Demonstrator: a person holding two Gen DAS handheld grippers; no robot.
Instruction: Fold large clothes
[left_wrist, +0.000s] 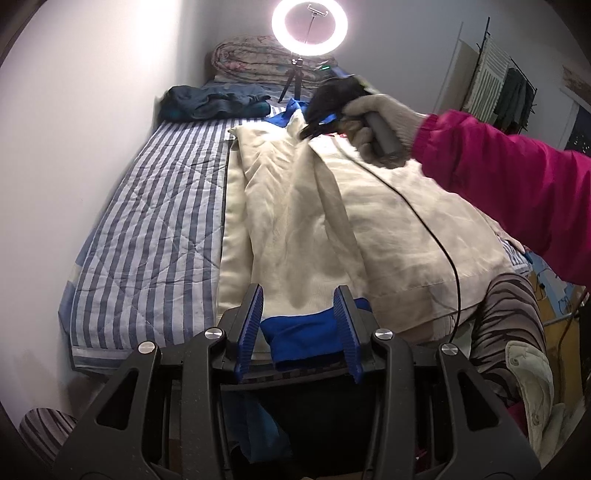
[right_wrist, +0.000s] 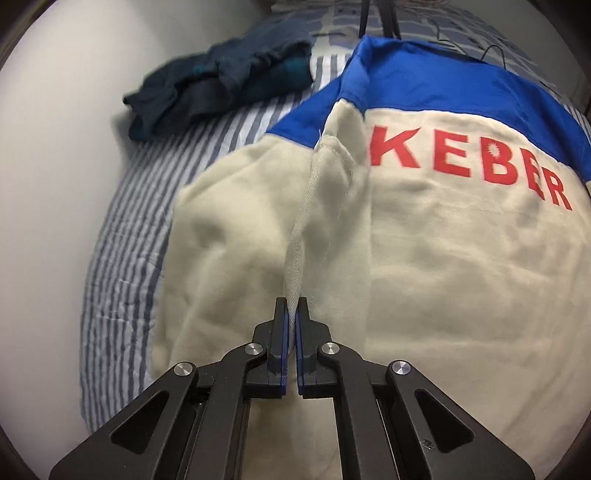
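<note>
A large cream sweatshirt (left_wrist: 295, 221) with blue yoke and red letters "KEBER" (right_wrist: 469, 162) lies on the striped bed. Its sleeve is folded lengthwise over the body. My left gripper (left_wrist: 299, 299) is open at the near edge, its blue pads either side of the blue cuff (left_wrist: 306, 339), not pinching it. My right gripper (right_wrist: 291, 306) is shut on a raised cream fold of the sleeve (right_wrist: 306, 229). In the left wrist view the right gripper (left_wrist: 314, 127) is at the far shoulder, held by a gloved hand.
The striped quilt (left_wrist: 147, 221) covers the bed against the wall on the left. A pile of dark clothes (right_wrist: 221, 85) lies at the far left. A ring light on a tripod (left_wrist: 309, 27) and a rolled blanket (left_wrist: 258, 55) stand at the bed's head. A black cable (left_wrist: 443, 251) crosses the sweatshirt.
</note>
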